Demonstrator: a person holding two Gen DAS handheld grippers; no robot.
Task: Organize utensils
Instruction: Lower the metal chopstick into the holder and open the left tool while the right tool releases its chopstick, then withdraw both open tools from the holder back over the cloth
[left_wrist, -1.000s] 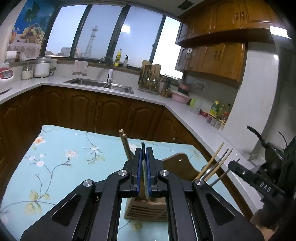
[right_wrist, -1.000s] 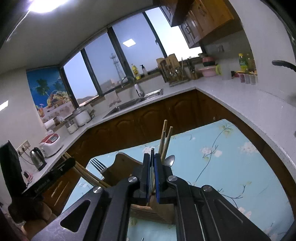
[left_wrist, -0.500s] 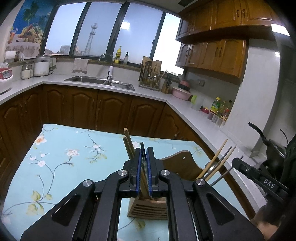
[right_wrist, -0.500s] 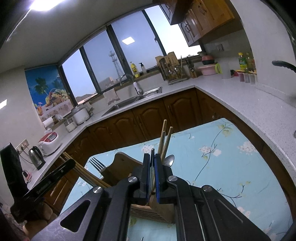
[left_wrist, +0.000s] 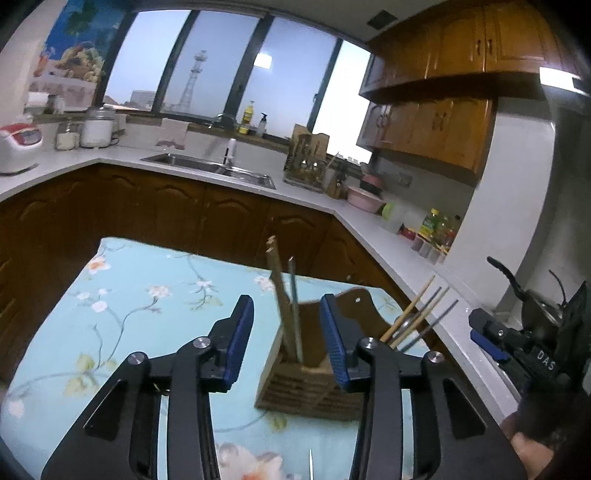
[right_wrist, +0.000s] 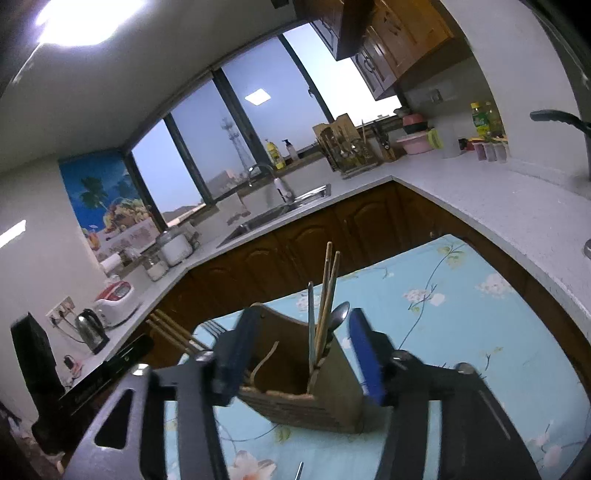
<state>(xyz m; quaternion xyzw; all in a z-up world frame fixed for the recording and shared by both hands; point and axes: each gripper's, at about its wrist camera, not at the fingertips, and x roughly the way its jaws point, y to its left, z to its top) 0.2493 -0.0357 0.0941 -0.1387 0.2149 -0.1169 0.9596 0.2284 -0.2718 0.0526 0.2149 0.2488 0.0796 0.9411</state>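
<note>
A wooden utensil holder (left_wrist: 314, 384) stands on the floral blue tablecloth (left_wrist: 140, 302); it also shows in the right wrist view (right_wrist: 314, 398). Chopsticks (left_wrist: 282, 306) stand upright in it between the jaws of my open left gripper (left_wrist: 288, 341). More chopsticks (left_wrist: 417, 314) lean out to the right. In the right wrist view chopsticks (right_wrist: 327, 291), a spoon (right_wrist: 340, 314) and a fork (right_wrist: 212, 326) stand in the holder. My right gripper (right_wrist: 299, 354) is open around the holder, holding nothing. The right gripper's body (left_wrist: 524, 354) shows at the left view's right edge.
A white L-shaped counter (left_wrist: 369, 229) with a sink (left_wrist: 210, 168), a knife rack (left_wrist: 306, 162), jars and bottles runs behind the table. A kettle (right_wrist: 90, 328) and rice cooker (right_wrist: 114, 297) stand at the left. A thin metal tip (left_wrist: 310, 465) lies at the near table edge.
Both grippers have opened. The chopsticks each one held now stand free in the holder. Both grippers have drawn back a little.
</note>
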